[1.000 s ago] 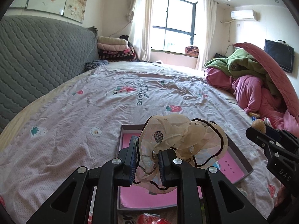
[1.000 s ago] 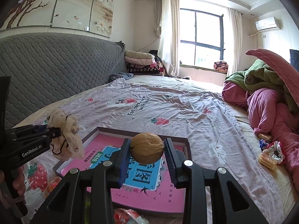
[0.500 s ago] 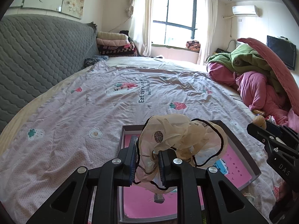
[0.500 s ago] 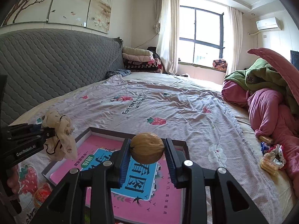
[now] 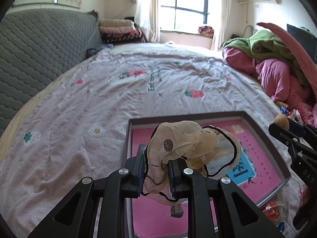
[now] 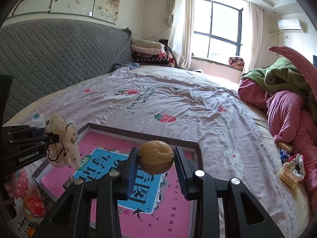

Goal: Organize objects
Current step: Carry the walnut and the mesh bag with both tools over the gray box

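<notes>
Your left tongs (image 5: 155, 173) – marked "GenRobot.AI" – grip a beige scrunchie (image 5: 190, 148). Right tongs (image 6: 156, 165) clamp a walnut (image 6: 156, 157) over the pink box lid (image 6: 142, 136); bedsheet (image 6: 178, 103) reads "Eat strawb…", rest blurred.

Bright daylight from window (image 6: 217, 32), panes blown out; fisheye corners black; left view slightly motion-blurred.

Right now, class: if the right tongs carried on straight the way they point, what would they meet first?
Probably the pink printed floor of the shallow grey-rimmed box, just beyond the brown walnut clamped in the right tongs; depth is uncertain.
</notes>
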The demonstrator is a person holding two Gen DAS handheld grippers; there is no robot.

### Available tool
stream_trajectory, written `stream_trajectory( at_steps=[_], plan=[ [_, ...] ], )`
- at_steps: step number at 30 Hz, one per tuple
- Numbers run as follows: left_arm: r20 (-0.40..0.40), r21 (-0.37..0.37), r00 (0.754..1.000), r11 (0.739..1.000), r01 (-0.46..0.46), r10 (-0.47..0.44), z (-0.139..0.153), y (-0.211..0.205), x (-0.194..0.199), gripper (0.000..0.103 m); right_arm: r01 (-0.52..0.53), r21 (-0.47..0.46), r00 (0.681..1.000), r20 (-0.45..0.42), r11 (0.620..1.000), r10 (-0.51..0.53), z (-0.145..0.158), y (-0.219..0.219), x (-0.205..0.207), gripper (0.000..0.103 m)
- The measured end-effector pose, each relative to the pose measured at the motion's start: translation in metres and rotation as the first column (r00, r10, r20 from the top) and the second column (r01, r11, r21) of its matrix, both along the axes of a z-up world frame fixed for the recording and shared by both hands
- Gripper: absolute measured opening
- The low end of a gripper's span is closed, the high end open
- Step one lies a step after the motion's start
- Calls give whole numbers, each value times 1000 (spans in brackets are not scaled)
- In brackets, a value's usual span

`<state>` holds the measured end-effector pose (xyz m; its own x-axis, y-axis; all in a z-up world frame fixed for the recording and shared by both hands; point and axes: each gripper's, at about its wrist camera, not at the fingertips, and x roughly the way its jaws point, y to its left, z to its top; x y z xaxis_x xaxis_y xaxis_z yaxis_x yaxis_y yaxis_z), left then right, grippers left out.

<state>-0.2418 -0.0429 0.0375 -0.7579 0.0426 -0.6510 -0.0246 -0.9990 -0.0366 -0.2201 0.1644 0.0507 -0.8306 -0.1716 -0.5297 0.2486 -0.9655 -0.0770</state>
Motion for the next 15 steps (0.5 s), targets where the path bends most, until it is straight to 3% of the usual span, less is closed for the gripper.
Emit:
stream_trajectory(
  at_steps=[5,10,15],
  plan=[
    [53,1,999,1000,1,-1,-10,-1,-9,21,-8,22,998,60,1000,7,-15,-1,-12,36],
    [112,-16,994,1000,7,-5,-26,0,-17,21,-6,11,982,188,1000,4,-41,2,-25,36],
    [156,-30,988,1000,5,0,-37,0,-21,22,14,42,970,242,999,-23,-57,4,-29,37]
  ],
)
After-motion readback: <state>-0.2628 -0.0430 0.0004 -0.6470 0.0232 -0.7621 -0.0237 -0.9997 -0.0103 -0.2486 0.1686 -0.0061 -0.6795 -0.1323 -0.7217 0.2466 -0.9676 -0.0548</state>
